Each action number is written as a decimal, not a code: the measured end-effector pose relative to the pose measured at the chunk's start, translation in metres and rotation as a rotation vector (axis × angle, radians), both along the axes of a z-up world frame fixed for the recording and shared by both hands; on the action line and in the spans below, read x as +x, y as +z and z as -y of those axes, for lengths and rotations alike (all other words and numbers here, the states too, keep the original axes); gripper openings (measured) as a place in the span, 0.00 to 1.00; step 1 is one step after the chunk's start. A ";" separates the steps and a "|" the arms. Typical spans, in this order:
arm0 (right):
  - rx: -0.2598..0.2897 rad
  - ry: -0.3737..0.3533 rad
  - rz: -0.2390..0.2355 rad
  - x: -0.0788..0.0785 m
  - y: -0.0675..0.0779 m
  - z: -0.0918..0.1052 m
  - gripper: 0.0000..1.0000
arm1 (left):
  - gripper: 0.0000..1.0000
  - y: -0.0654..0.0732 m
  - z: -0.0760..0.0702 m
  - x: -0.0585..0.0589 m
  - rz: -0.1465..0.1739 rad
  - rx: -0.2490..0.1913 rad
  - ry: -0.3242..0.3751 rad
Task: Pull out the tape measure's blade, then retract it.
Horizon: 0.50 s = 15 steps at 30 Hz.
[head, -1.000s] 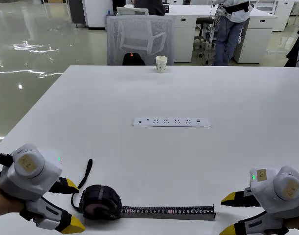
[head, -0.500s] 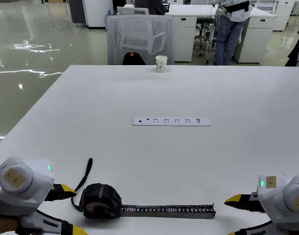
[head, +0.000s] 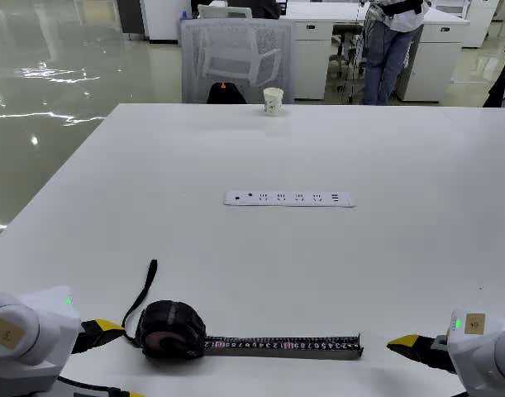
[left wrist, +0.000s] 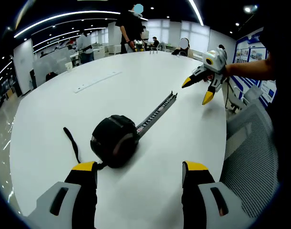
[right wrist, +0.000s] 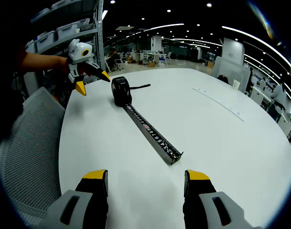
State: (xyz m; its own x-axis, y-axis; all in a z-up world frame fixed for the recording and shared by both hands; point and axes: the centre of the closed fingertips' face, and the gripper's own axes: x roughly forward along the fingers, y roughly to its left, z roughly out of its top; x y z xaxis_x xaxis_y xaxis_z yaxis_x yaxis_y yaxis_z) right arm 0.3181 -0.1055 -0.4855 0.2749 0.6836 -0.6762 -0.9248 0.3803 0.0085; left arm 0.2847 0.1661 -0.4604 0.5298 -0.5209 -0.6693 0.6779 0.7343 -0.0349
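1. At the near left edge of the worktop (head: 260, 265), the left hand-held gripper (left wrist: 140, 168) has its yellow-tipped jaws spread wide and holds nothing. The tape measure case (left wrist: 114, 140) lies just ahead of them, untouched.
2. At the near right, the right hand-held gripper (right wrist: 146, 174) is likewise wide apart and empty. The end hook (right wrist: 176, 157) of the blade (right wrist: 150, 131) lies near in front of it.
3. The blade lies pulled out flat on the worktop, running from the case toward the right. A black wrist strap (head: 140, 294) trails away from the case on its left side.
4. The case looks rubber-clad, compact and fairly heavy, so it should grip well. I judge the left jaws should clamp across its flat sides to anchor it.
5. The blade is probably thin spring steel, stiff along its length, sharp at the edges and quick to snap back. The hook seems the sensible place to hold, so that the blade feeds in slowly.
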 end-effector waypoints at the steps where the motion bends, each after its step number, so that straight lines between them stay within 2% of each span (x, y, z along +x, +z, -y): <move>1: 0.007 -0.009 0.000 -0.001 0.001 0.000 0.63 | 0.71 0.001 0.001 -0.001 0.007 -0.010 0.016; 15: 0.059 -0.092 0.020 -0.012 0.010 -0.009 0.70 | 0.78 0.001 0.005 -0.020 0.039 -0.043 0.134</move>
